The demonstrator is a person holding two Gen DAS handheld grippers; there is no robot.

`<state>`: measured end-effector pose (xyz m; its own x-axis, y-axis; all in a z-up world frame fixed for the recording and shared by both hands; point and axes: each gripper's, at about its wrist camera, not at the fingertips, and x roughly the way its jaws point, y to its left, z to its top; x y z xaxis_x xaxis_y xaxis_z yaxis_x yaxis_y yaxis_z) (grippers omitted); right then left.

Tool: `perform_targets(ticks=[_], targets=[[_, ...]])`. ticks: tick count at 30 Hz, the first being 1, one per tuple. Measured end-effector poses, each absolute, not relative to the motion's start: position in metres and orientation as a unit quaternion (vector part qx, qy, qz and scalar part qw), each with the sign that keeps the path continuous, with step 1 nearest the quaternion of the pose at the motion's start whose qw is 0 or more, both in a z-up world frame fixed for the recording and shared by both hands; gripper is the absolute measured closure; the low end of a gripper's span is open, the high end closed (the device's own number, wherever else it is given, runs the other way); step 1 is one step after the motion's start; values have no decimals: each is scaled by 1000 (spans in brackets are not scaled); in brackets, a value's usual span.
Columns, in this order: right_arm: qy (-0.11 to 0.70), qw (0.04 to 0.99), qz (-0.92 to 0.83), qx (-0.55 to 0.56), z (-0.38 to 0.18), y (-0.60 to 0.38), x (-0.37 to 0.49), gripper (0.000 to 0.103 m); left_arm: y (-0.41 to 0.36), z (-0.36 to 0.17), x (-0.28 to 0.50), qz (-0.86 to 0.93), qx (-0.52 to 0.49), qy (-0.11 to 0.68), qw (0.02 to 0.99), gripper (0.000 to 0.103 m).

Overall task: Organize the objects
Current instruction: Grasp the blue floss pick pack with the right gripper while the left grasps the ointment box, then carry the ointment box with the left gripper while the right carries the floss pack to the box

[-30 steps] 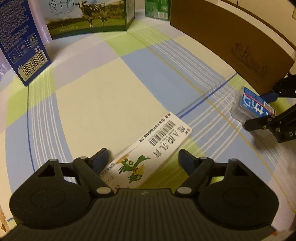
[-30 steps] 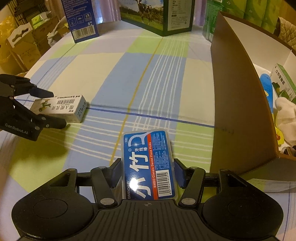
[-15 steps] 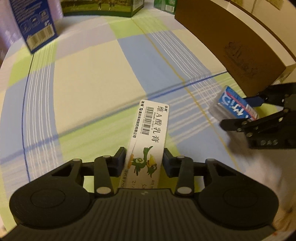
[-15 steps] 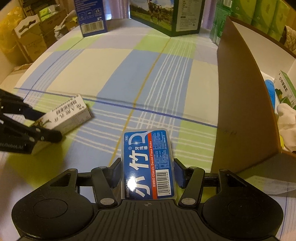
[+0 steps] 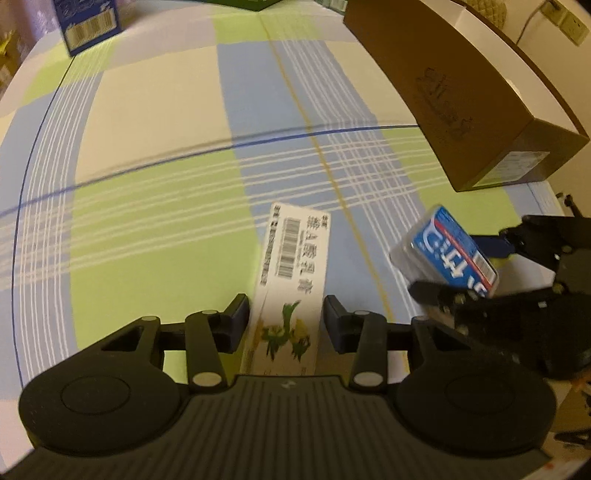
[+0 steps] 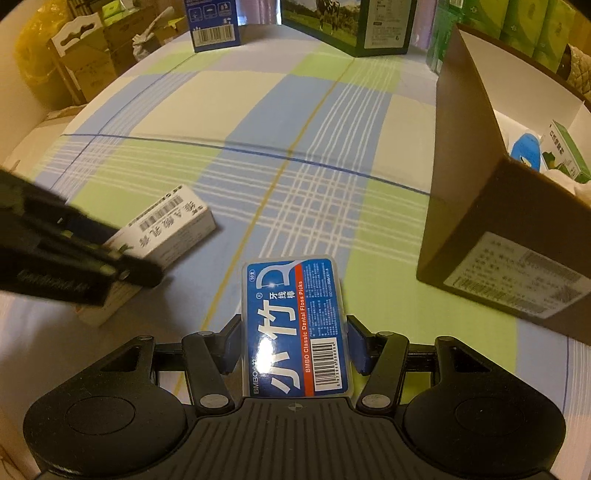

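My left gripper [image 5: 287, 317] is shut on a long white box [image 5: 295, 258] with a barcode and a green bird print, which points away along the fingers. In the right wrist view that white box [image 6: 166, 225] sits at the left, between the left gripper's dark fingers [image 6: 140, 271]. My right gripper [image 6: 293, 343] is shut on a blue dental floss pick box [image 6: 291, 314]. The left wrist view shows this floss box [image 5: 448, 247] at the right, tilted. An open brown cardboard box [image 6: 465, 177] stands to the right, and holds several items.
A plaid cloth [image 6: 258, 110] covers the table. At the far edge stand a blue carton [image 6: 214, 22], a milk case with a cow picture [image 6: 351, 22] and green packs [image 6: 517, 22]. Stacked cardboard boxes [image 6: 85, 62] lie beyond the table's left edge.
My left gripper closed on the white box, turned it lengthwise and drew it closer to the right gripper. The right gripper kept the floss box and pulled back from the cardboard box.
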<state>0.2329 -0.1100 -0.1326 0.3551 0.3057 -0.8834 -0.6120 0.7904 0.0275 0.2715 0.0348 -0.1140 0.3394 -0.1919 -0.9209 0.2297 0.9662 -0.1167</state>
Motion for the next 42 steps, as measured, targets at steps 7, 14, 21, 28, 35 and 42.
perform_targets(ticks=[7, 14, 21, 28, 35, 42], targets=[[481, 819, 275, -146, -134, -115, 232, 49, 13, -118, 274, -122, 57, 550, 824, 60], [478, 820, 279, -147, -134, -125, 224, 49, 4, -117, 258, -113, 59, 553, 823, 70], [482, 817, 282, -143, -133, -140, 212, 50, -8, -118, 238, -107, 50, 560, 820, 70], [482, 820, 280, -131, -126, -163, 200, 50, -21, -116, 224, -107, 43, 564, 818, 70], [472, 829, 278, -111, -111, -190, 194, 50, -38, -103, 215, -111, 43, 553, 824, 70], [462, 837, 278, -94, -95, -210, 197, 50, -52, -84, 213, -112, 41, 537, 835, 70]])
